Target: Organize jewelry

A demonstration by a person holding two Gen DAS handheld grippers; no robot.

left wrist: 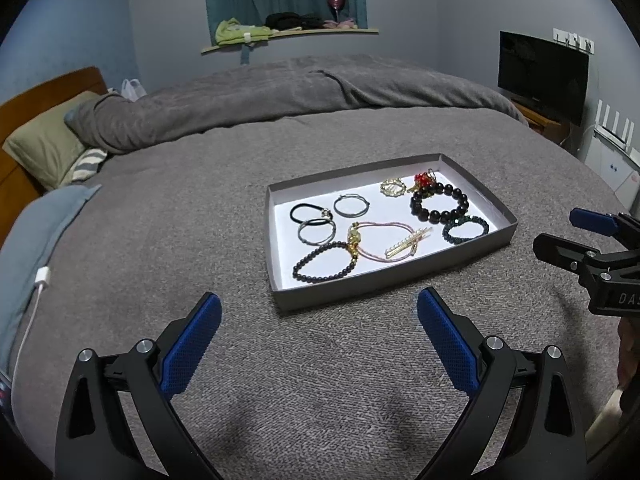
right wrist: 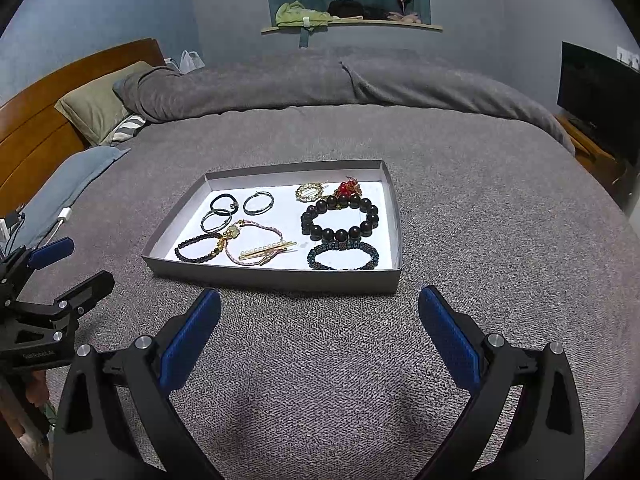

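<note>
Tray (right wrist: 276,276) of grey card with a white floor is seen lying flat on the grey bedspread (right wrist: 480,220), just ahead of both grippers. Left gripper (left wrist: 319,312) is held with its jaws spread wide and nothing between them; right gripper (right wrist: 319,312) is likewise wide and empty. Both hover over bare bedspread, short of the tray's near wall. All jewelry is contained in the tray. Large dark bead bracelet (right wrist: 340,218) is noted toward the right side, with a teal beaded bracelet (right wrist: 343,256) just in front of it and a red bead cluster (right wrist: 347,189) touching its far edge. Small black bead bracelet (right wrist: 198,249), pink cord bracelet (right wrist: 256,240) and gold pearl hair clip (right wrist: 267,251) are grouped at the near left. Hoops (right wrist: 259,203) lie at the far left.
</note>
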